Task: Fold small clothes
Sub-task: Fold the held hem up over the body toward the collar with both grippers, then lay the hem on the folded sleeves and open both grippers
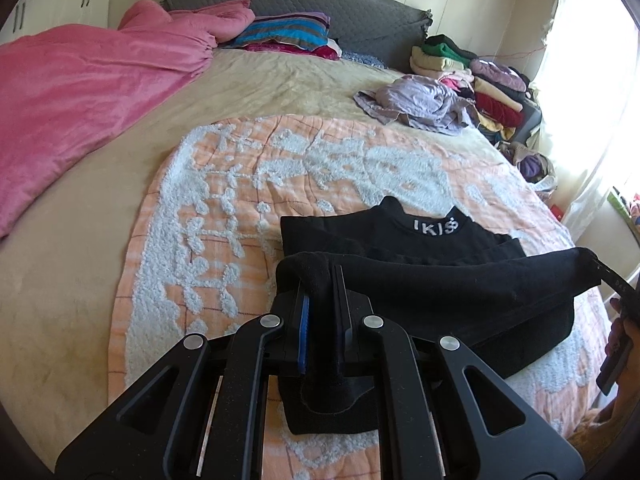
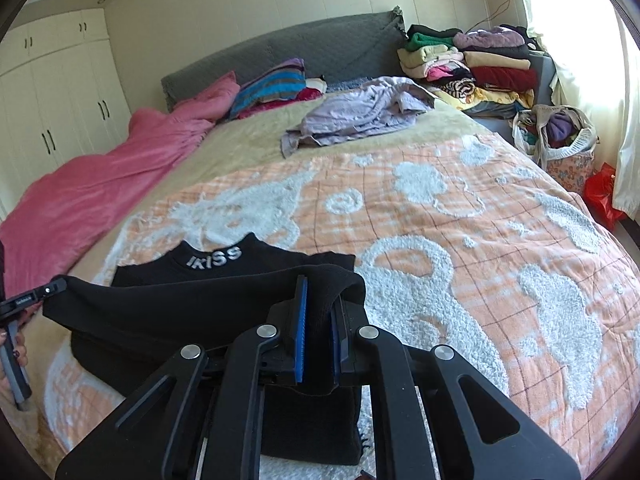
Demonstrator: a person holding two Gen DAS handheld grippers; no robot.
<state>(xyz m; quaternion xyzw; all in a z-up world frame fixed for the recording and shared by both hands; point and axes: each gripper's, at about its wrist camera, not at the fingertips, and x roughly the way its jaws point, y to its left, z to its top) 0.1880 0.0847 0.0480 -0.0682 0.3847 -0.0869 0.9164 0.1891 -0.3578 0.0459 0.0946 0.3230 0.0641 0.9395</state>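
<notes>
Left tool and right tool each clamp a bottom corner of the black top, hem lifted between them. Mid-fold: next, carry hem forward to the collar ahead on the bed's blanket.

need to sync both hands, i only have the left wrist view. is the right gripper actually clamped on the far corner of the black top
Observer: Yes. The right gripper is shut on a bunched fold of the black top, cloth pinched between its blue pads.
Operator: what's past the bed on that side, my view is washed out there
Observer: A white bag stuffed with clothes stands on the floor beside the bed, with a red bag next to it.
Operator: can you read the collar text, mine is cut off
Observer: It reads IKISS, white on the black collar.
</notes>
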